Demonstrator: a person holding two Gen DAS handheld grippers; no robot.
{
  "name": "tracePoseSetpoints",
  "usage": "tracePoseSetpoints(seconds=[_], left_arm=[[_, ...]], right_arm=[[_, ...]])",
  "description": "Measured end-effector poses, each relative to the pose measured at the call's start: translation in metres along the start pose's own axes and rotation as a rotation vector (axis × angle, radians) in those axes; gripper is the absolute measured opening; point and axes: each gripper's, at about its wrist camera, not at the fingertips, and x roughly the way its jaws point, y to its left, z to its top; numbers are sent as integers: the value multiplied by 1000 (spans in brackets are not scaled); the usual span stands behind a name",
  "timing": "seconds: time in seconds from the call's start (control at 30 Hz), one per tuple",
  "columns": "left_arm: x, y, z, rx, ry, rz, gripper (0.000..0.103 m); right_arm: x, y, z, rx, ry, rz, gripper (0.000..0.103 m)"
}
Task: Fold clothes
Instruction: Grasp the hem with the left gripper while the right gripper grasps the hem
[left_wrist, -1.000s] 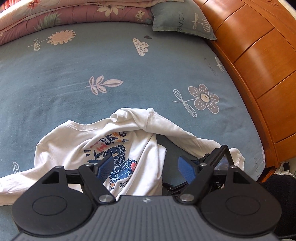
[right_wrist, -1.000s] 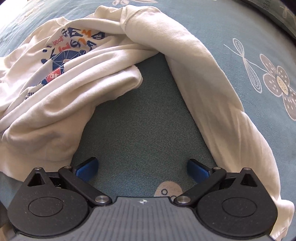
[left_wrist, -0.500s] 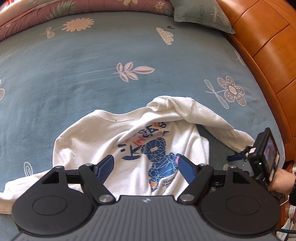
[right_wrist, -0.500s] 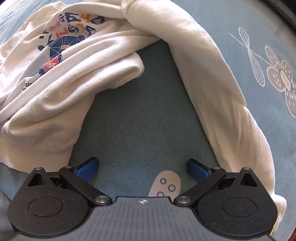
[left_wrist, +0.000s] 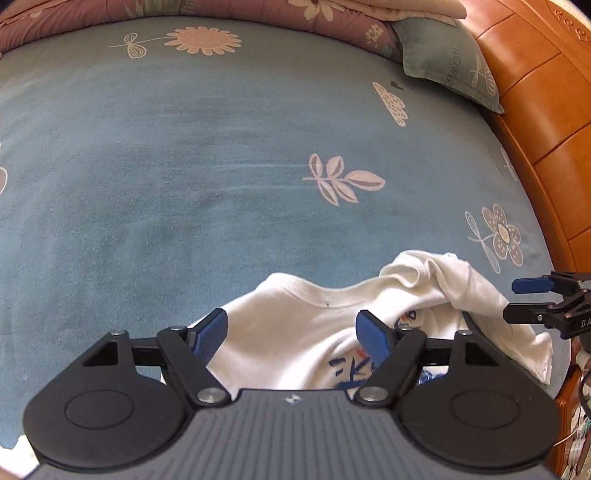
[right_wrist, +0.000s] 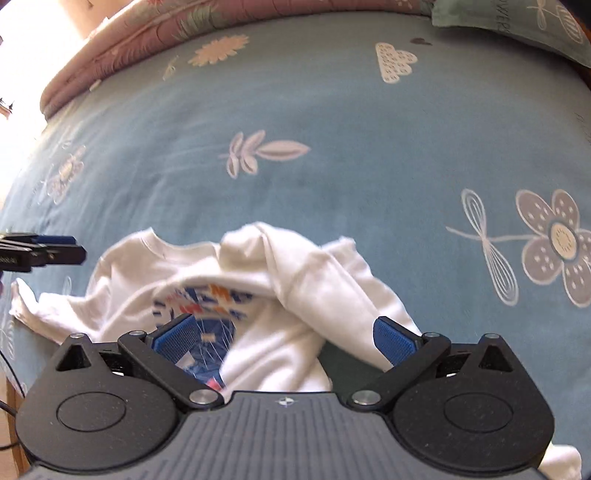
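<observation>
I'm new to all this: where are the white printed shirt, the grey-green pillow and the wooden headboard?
White printed cotton shirt (right_wrist: 258, 350): right wrist view, chest.
Grey-green lettered pillow (left_wrist: 447, 70): left wrist view, face.
Orange wooden headboard (left_wrist: 535, 96): left wrist view, panel.

A wide bed (left_wrist: 192, 177) under a teal-blue sheet (right_wrist: 351, 110) printed with pale flowers, leaf sprigs and a dotted cloud. Along the far edge, a dusty-pink floral quilt (left_wrist: 74, 18) in a rumpled ridge, with a grey-green pillow (left_wrist: 447, 70) lettered in white tucked beside it at the right corner. At the right side of the bed, a glossy orange-brown wooden headboard (left_wrist: 546, 96) in grooved panels; at the upper left of the right wrist view, bright washed-out daylight (right_wrist: 22, 55).
</observation>
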Motion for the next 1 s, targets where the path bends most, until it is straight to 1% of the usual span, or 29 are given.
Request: tracePoseSetpoints(seconds=[0.1,0.17,0.2,0.27,0.33,0.37,0.4,0.43,0.5,0.57,0.63,0.7,0.77,0.9,1.0], left_arm=[[17,17,13,-75,-21,-55,76],[25,22,18,-108,-40,-84,76],[28,23,19,-119,-50,-100,76],[33,26,18,-167,-76,-157,76],[36,30,15,-211,-91,-160,76],[38,33,13,-233,-99,-162,76],[39,35,12,-241,-101,-147,76],[40,37,10,-249,-104,-131,76],[40,41,8,-269,-103,-115,76],[39,46,5,-290,-104,-110,76],[38,49,4,-301,-107,-100,76],[38,51,2,-310,-109,-89,76],[37,51,0,-314,-107,-81,76],[37,46,-1,-287,-102,-71,76],[36,41,0,-244,-99,-63,76]], right_arm=[[32,6,27,15,-27,84,103],[59,6,44,15,-26,120,103],[72,6,51,15,-19,135,103],[95,7,60,11,17,157,103],[118,8,68,8,54,179,103],[128,7,69,25,93,195,103],[138,6,71,41,133,212,103],[143,5,70,65,166,255,103],[145,8,69,96,199,349,103],[138,14,68,86,194,412,103],[126,21,67,58,180,494,103],[120,28,63,42,209,571,103],[120,33,51,19,263,604,103],[131,32,9,15,387,567,103],[134,27,-23,7,408,519,103]])
